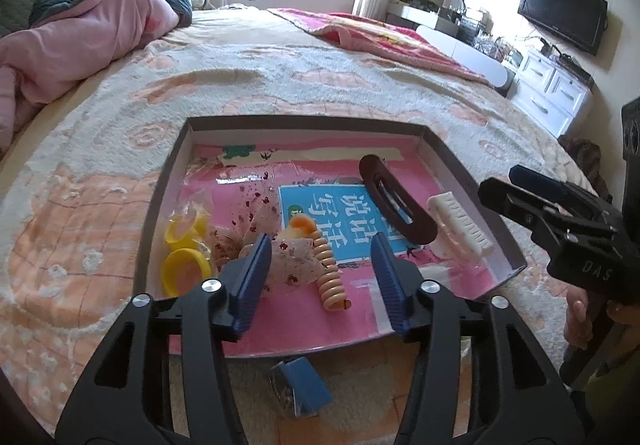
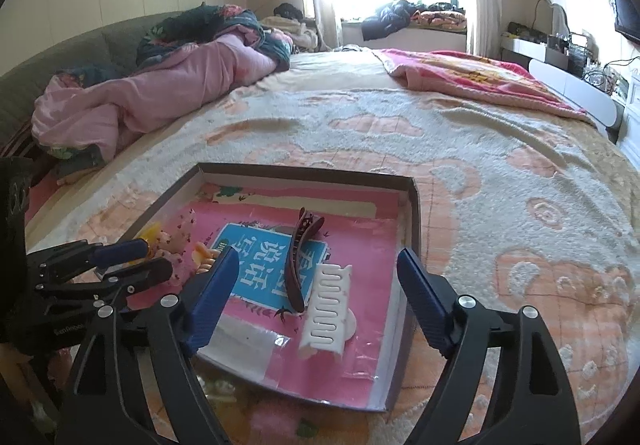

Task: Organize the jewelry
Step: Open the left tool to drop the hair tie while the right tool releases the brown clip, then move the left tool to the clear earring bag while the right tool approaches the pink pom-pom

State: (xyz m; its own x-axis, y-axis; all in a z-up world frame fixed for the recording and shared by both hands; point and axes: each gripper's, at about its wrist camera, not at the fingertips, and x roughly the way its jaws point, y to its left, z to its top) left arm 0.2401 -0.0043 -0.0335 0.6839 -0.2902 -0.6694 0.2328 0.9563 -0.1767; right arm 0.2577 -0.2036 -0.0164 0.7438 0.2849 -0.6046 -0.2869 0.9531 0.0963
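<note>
Left wrist view: left gripper parted, empty, above spiral hair tie at lower centre. Right gripper wide apart, clear of white comb clip, seemingly just set in shallow box for sorting.

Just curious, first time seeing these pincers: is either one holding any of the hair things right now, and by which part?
Nothing is held. The left gripper and right gripper are both open above the tray.

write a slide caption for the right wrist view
Open right gripper above a shallow box on a bed, white hair clip and brown hair clip inside.
</note>
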